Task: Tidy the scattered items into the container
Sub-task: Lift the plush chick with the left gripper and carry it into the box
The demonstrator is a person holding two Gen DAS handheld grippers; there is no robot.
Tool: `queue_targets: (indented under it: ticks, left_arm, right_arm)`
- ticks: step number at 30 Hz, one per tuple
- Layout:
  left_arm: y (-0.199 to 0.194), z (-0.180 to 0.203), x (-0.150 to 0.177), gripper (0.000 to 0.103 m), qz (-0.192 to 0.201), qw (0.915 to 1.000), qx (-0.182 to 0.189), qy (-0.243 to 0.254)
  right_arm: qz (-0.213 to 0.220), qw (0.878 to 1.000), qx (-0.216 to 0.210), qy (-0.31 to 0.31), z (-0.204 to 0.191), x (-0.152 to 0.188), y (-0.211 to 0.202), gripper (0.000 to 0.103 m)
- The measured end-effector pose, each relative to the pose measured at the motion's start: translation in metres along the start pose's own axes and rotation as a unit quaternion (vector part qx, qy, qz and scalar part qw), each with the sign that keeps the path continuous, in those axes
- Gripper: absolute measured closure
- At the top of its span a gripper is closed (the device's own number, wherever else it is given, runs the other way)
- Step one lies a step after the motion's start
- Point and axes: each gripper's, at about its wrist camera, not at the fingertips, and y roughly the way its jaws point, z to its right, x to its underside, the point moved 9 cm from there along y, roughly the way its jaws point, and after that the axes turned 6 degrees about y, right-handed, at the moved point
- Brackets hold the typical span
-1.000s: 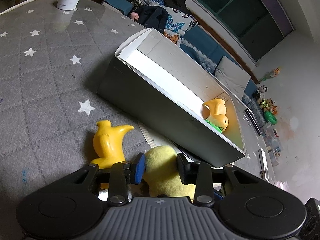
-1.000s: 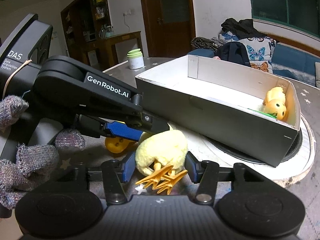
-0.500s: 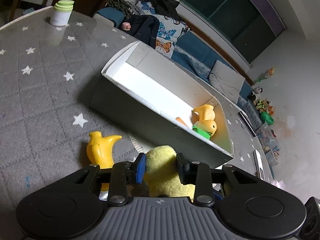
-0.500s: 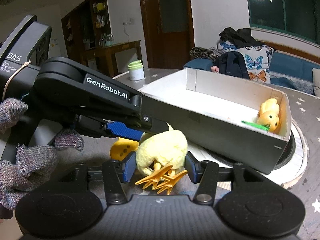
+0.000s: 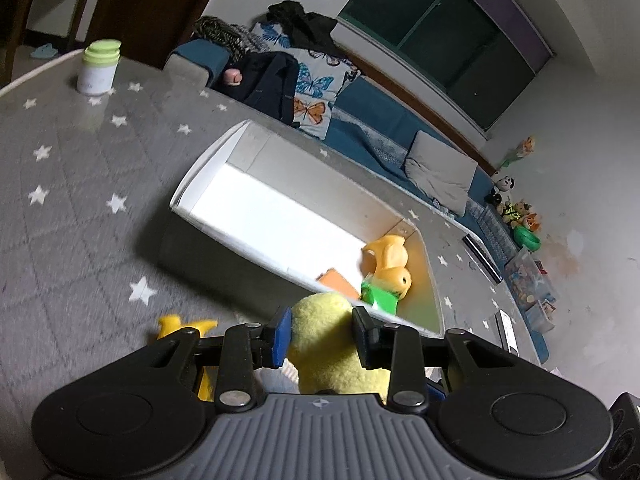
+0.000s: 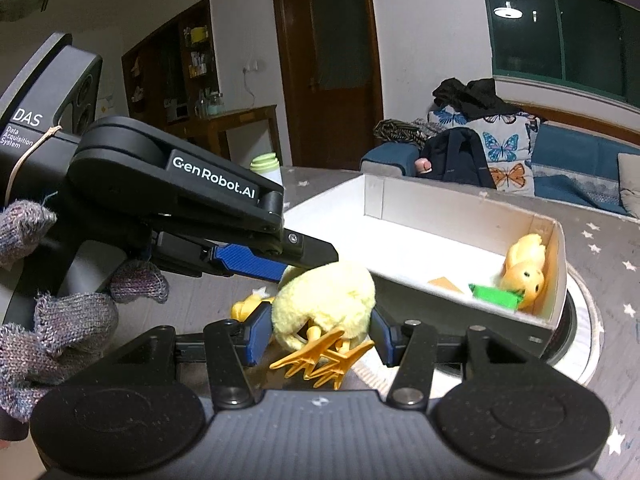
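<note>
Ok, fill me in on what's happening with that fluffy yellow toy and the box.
A person in knit gloves grips the plush chick with two handheld tongs at once: the left tongs and the right tongs are each shut on it, near the white box. The box holds an orange duck toy and a green piece. A yellow plastic toy lies on the star-patterned table.

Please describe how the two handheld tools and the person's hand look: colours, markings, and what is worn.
Both tools are black, with blue pads on the fingers and a ribbed grey base. The left tool bears white "GenRobot.AI" lettering; its grey housing reads "DAS Data Acquisition System", with a rubber band. The hand wears a grey knitted glove.
</note>
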Motion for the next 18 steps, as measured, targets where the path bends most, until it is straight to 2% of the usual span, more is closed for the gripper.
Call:
queue_targets:
  ticks: [10,18]
  left_arm:
    - [0.015,0.008,-0.034,0.068,0.015,0.9997,0.001,0.017]
    - [0.042,0.007,-0.059,0.068,0.014,0.9994,-0.007,0.032]
  right_arm:
    - [0.02,1.0,0.009,0.001,0.012,-0.031,0.012,0.051]
    - [0.023,0.999,0.022,0.017,0.028,-0.051,0.037,0.051]
